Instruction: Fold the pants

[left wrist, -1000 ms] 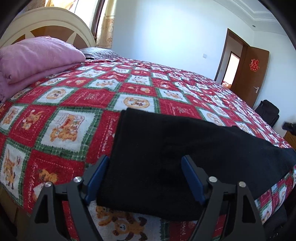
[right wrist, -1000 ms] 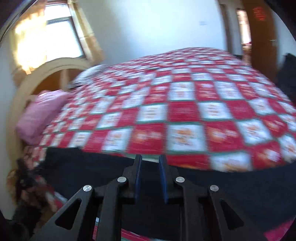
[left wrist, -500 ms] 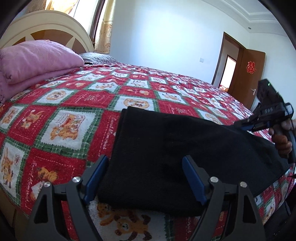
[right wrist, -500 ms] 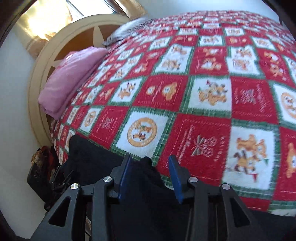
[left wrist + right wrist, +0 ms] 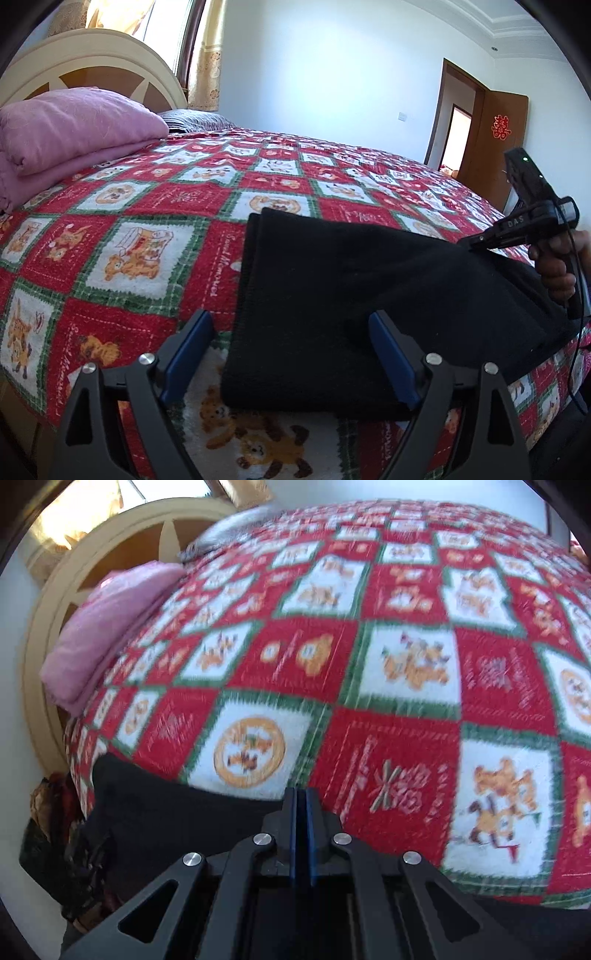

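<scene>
Two grippers: my left (image 5: 291, 354) gapes, just widened, around the pants (image 5: 351, 295); my right (image 5: 302, 805) just clamped their far edge.

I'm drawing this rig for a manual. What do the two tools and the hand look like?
Both tools are black, with angular linkage arms, triangular cut-outs and silver rivets; their fingers carry blue pads. The left tool shows this best, the right tool likewise. From the side, the right tool has white "DAS" lettering, a boxy black top part with a green light, and a thin black cable. The hand is bare; no sleeve shows.
</scene>
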### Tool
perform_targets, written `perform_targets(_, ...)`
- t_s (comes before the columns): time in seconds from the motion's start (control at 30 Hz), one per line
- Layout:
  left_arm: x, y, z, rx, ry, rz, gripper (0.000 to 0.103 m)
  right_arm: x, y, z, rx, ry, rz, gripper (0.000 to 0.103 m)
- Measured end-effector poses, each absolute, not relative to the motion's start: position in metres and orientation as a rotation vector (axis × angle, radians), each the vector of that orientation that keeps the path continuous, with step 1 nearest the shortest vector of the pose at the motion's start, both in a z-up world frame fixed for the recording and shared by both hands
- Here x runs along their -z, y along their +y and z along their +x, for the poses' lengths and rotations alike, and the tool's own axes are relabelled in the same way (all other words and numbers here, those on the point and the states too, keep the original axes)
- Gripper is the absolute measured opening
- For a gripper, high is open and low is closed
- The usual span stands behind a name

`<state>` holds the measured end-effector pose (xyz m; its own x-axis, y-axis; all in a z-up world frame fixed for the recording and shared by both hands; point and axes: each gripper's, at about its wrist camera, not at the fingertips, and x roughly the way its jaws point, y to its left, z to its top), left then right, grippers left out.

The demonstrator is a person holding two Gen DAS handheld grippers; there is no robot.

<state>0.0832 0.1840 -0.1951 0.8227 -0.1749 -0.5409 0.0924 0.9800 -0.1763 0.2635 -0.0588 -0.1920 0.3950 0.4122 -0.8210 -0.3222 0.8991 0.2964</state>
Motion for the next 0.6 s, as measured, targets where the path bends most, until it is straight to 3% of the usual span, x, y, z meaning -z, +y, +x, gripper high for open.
perform_targets(0.07, 0.194, 0.192, 0.083, 0.099, 0.588, -0.15, 0.095, 0.185, -0.064, 0.257, -0.463, 1.055, 0.107, 0.009)
perform_targets(0.13, 0.197, 0.199, 0.084, 0.067, 0.596, -0.162, 0.102, 0.173, -0.072, 0.244, -0.416, 1.017, 0.091, 0.039)
perform_targets(0.17, 0.199, 0.203, 0.084, 0.069, 0.595, -0.175, 0.103, 0.167, -0.075, 0.235, -0.404, 0.981, 0.075, 0.041)
perform_targets(0.33, 0.2, 0.202, 0.085, 0.056, 0.592, -0.157, 0.103, 0.146, -0.076, 0.164, -0.578, 0.911, 0.036, 0.041)
perform_targets(0.53, 0.198, 0.203, 0.086, 0.04, 0.601, -0.147, 0.103, 0.202, -0.05, 0.105, -0.686, 1.023, -0.088, 0.041)
perform_targets(0.6, 0.197, 0.206, 0.086, 0.032, 0.602, -0.151, 0.103, 0.202, -0.049, 0.098, -0.674, 0.979, -0.094, 0.041)
